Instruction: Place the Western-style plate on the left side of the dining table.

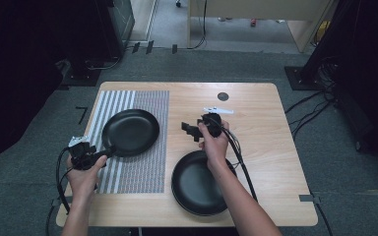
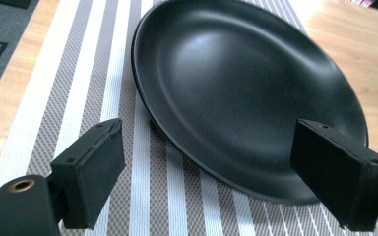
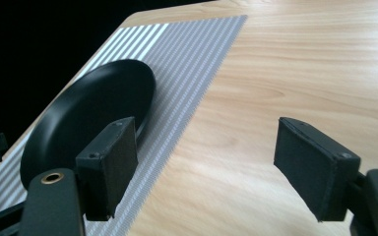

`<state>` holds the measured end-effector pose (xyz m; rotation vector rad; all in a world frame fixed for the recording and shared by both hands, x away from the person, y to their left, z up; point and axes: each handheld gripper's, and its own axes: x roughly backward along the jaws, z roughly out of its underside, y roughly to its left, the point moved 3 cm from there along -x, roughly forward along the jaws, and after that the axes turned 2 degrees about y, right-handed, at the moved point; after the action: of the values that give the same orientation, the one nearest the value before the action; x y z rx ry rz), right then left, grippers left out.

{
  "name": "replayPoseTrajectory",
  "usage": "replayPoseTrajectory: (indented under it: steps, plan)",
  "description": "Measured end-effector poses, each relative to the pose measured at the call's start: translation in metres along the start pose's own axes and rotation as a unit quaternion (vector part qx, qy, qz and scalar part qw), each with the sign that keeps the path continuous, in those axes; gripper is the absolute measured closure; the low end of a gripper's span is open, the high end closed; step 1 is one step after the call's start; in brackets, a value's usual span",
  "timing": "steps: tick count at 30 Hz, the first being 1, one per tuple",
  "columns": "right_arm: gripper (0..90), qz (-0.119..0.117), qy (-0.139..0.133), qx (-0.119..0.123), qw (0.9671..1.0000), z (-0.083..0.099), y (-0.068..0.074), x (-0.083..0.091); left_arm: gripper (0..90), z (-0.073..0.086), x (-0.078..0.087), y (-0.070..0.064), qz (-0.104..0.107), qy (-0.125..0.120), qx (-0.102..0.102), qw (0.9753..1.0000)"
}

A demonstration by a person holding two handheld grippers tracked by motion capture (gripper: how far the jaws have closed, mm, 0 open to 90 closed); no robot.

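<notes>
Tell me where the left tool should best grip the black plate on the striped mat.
Probably the near rim of the black plate, coming low from the person's side: it curves up off the striped mat, and the open left tool already faces that edge.

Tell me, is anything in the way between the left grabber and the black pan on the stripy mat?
No, nothing visible is in the way. The left gripper is open with the pan right ahead of its jaws, and just the striped mat lies underneath.

Can't make out the small white thing (image 1: 218,110) near the right gripper (image 1: 191,131) (too tiny); near pan (image 1: 200,184) partly hidden under the forearm (image 1: 236,196).
</notes>
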<state>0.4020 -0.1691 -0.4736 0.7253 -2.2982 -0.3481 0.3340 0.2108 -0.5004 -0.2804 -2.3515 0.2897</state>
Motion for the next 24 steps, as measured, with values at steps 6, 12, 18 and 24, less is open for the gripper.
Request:
replayPoseTrajectory:
  steps: [6,12,18,24]
  plan:
    - [23.9,0.002,-0.005,0.001,1.0,0.013,-0.013,0.026,11.2,0.013,-0.002,-0.003,0.0,0.019,-0.009,0.9998]
    - [23.6,0.015,-0.011,0.005,0.9998,0.027,-0.026,0.05,9.5,0.023,0.004,-0.006,-0.004,0.025,-0.019,0.9995]
    - [23.6,0.031,-0.023,0.002,0.9993,0.039,-0.042,0.072,9.5,0.032,0.008,-0.005,-0.014,0.032,-0.028,0.999]
    - [23.6,0.048,-0.029,0.009,0.9984,0.052,-0.056,0.092,9.5,0.041,0.01,0.001,-0.028,0.036,-0.026,0.9986]
